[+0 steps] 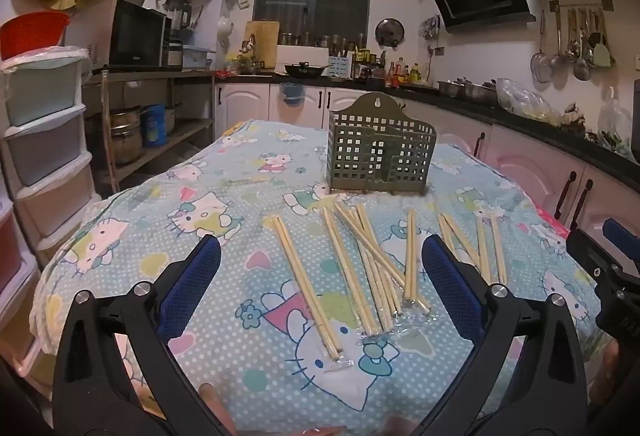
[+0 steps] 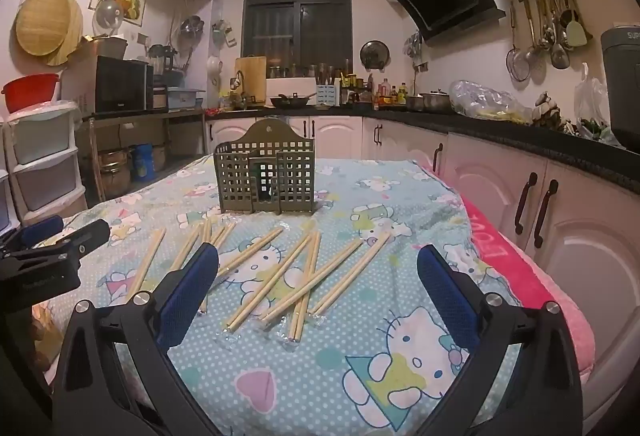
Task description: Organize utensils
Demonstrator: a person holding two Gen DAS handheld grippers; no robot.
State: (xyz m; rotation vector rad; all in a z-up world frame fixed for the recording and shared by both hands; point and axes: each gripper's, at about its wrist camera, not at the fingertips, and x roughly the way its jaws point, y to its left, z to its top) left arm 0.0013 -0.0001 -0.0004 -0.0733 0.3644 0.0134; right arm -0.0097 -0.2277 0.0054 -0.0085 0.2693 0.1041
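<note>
Several pairs of wooden chopsticks in clear wrappers (image 1: 360,264) lie scattered on a table under a Hello Kitty cloth (image 1: 200,220); they also show in the right wrist view (image 2: 280,276). A green perforated utensil holder (image 1: 380,152) stands upright behind them, empty as far as I can see, and shows in the right wrist view (image 2: 266,172). My left gripper (image 1: 320,256) is open above the near chopsticks, touching nothing. My right gripper (image 2: 318,264) is open and empty above the chopsticks; it also shows at the right edge of the left wrist view (image 1: 608,260).
Pink-white kitchen cabinets (image 2: 540,204) with a dark counter run along the right and back. Plastic drawer units (image 1: 44,140) stand at the left, with a metal shelf and microwave (image 1: 136,36). A pink towel edge (image 2: 492,244) lies along the table's right side.
</note>
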